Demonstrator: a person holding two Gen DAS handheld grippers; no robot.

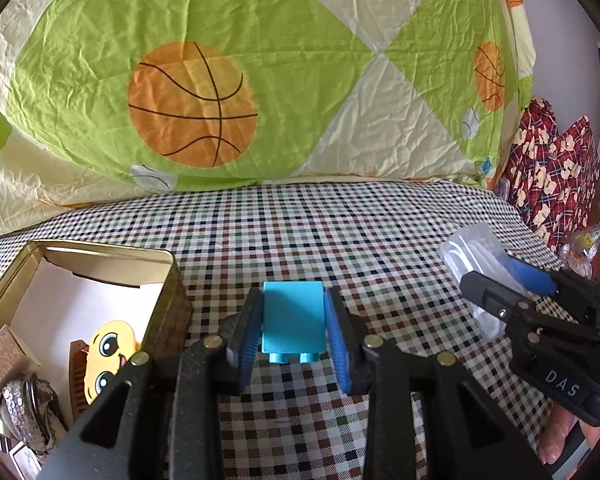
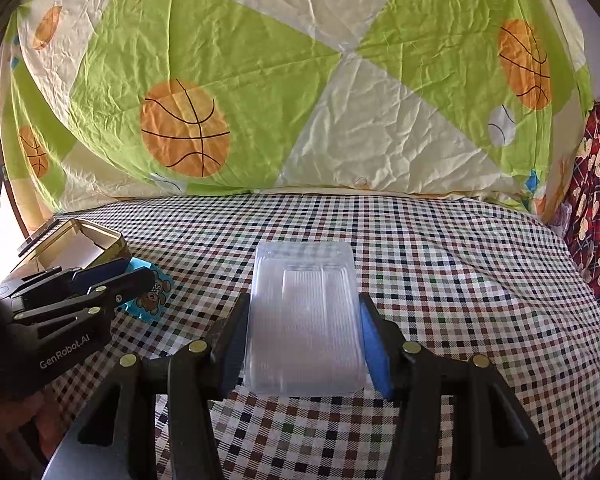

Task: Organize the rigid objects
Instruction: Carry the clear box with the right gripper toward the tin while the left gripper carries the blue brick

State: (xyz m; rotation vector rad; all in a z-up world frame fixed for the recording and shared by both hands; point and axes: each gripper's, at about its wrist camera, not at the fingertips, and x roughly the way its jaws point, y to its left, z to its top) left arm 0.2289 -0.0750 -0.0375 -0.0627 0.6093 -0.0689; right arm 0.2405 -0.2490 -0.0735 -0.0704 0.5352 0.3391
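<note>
My left gripper (image 1: 294, 304) is shut on a turquoise toy building block (image 1: 293, 322), its blue pads pressed against both sides, studs pointing toward the camera. From the right wrist view the same block (image 2: 150, 292) shows a bear picture on its side, held by the left gripper (image 2: 128, 276). My right gripper (image 2: 304, 308) is shut on a clear ribbed plastic box (image 2: 304, 320), carried above the checked cloth. In the left wrist view that clear plastic box (image 1: 476, 256) sits in the right gripper (image 1: 504, 276) at the right. An open gold tin (image 1: 168, 264) lies at the left.
The tin holds a cartoon-face card (image 1: 108, 356), a brown comb and a sequinned item (image 1: 28, 412). A green and cream basketball-print quilt (image 1: 240, 80) rises behind the checked cloth (image 1: 340, 232). A red plaid bear-print cushion (image 1: 552, 184) and a small plastic bag (image 1: 588, 240) lie at the right.
</note>
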